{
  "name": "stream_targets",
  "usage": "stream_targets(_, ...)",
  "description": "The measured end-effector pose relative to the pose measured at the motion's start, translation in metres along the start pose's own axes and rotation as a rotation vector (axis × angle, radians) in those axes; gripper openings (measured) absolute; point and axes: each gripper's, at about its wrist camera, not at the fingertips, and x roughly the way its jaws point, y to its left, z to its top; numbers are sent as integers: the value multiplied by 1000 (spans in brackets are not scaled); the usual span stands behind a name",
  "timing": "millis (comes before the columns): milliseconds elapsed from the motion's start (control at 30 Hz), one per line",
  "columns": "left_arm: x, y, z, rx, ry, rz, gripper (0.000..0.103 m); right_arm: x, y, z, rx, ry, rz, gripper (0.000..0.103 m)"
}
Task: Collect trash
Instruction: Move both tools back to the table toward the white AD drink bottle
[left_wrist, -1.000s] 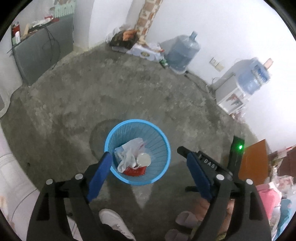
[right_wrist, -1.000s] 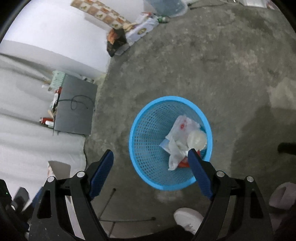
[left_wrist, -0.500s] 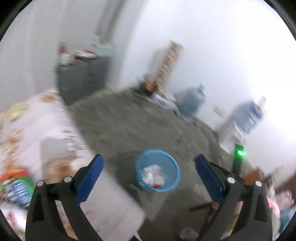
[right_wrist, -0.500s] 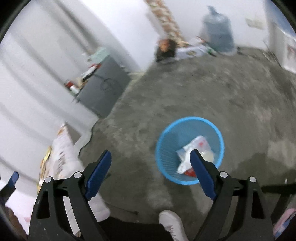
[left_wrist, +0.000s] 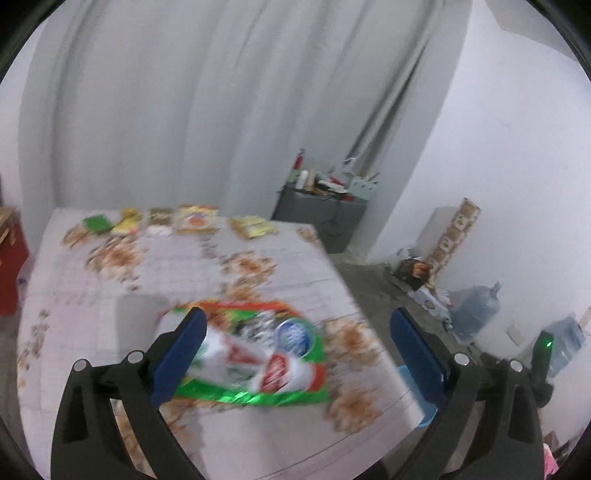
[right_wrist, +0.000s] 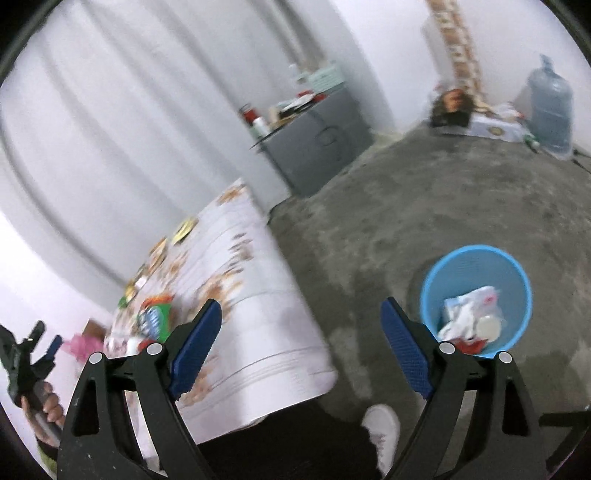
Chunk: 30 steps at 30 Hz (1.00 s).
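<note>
A green, red and white snack wrapper (left_wrist: 255, 354) lies on the floral tablecloth of the table (left_wrist: 155, 280), near its front edge. My left gripper (left_wrist: 299, 354) is open and empty, just above and in front of the wrapper. The wrapper also shows in the right wrist view (right_wrist: 155, 317). The blue mesh bin (right_wrist: 476, 295) stands on the concrete floor and holds white and red trash. My right gripper (right_wrist: 299, 354) is open and empty, between the table edge and the bin. Several more packets (left_wrist: 195, 219) lie along the table's far edge.
A grey cabinet (right_wrist: 317, 144) with clutter on top stands by the white curtain. Water jugs (right_wrist: 550, 110) and boxes (right_wrist: 491, 125) sit against the far wall. My white shoe (right_wrist: 384, 424) is on the floor near the bin. A red box (left_wrist: 11, 258) stands left of the table.
Both grippers swung up and left, away from above the bin toward the table. The left one now faces the wrapper on the table. Both stayed open.
</note>
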Motion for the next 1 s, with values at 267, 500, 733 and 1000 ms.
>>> stream_targets(267,-4,28,-34,-19,45,35,97,8,62,-11,-164,59,78,83)
stream_targets(500,14,36,-66,101,125,226,97,37,146,-26,-384,162,177,83)
stream_targets(733,36,42,-103,199,201,305,97,97,245,-52,-672,325,251,83)
stream_targets(1000,44,61,-120,119,280,299,97,165,322,-80,-905,463,236,84)
